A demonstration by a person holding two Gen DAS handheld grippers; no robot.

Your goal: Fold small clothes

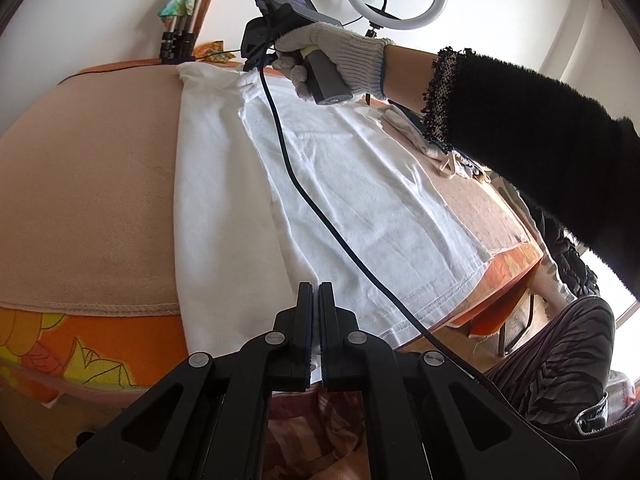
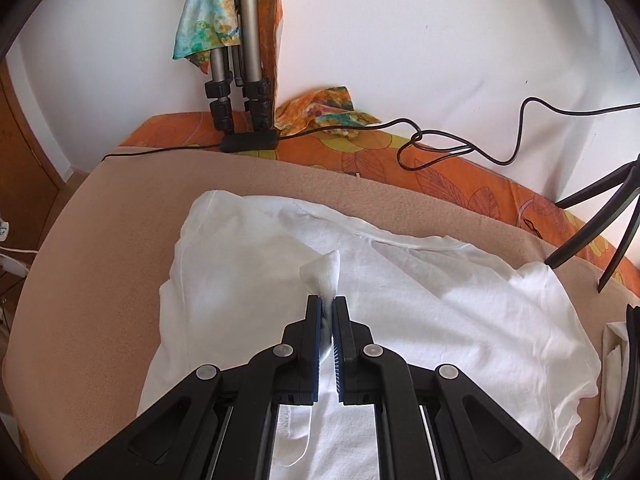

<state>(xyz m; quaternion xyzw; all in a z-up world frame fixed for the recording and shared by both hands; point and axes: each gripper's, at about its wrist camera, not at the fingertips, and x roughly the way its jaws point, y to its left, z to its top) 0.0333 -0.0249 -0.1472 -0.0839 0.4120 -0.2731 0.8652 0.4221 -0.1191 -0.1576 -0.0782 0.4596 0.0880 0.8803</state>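
A: Where does the white T-shirt (image 2: 420,320) lie?

B: Flat on the beige blanket (image 1: 88,200) that covers the bed, over an orange patterned sheet (image 2: 460,176). Its long axis runs from the hem (image 1: 436,300) at the near edge of the bed toward the far edge by the wall, where the collar end is. One side looks already turned in along that axis.

A: And the tongs?

B: The right gripper (image 2: 327,300) is clamped on a pinch of the shirt's cloth, which stands up in a small peak just past its tips, up at the collar end. The left gripper (image 1: 316,286) is closed tight at the hem end; a sliver of white shows between its jaws, but whether it truly pinches the hem cannot be told from this view. A gloved hand (image 1: 332,60) carries the right gripper at the far end, with its cable (image 1: 304,192) trailing across the shirt.

A: So what does the next move turn on?

B: Probably on the two grips sitting at opposite ends of that long axis. The shirt stretches between them, so each hand is nearest its own end, and a lengthwise edge could be carried sideways across the body of the shirt.
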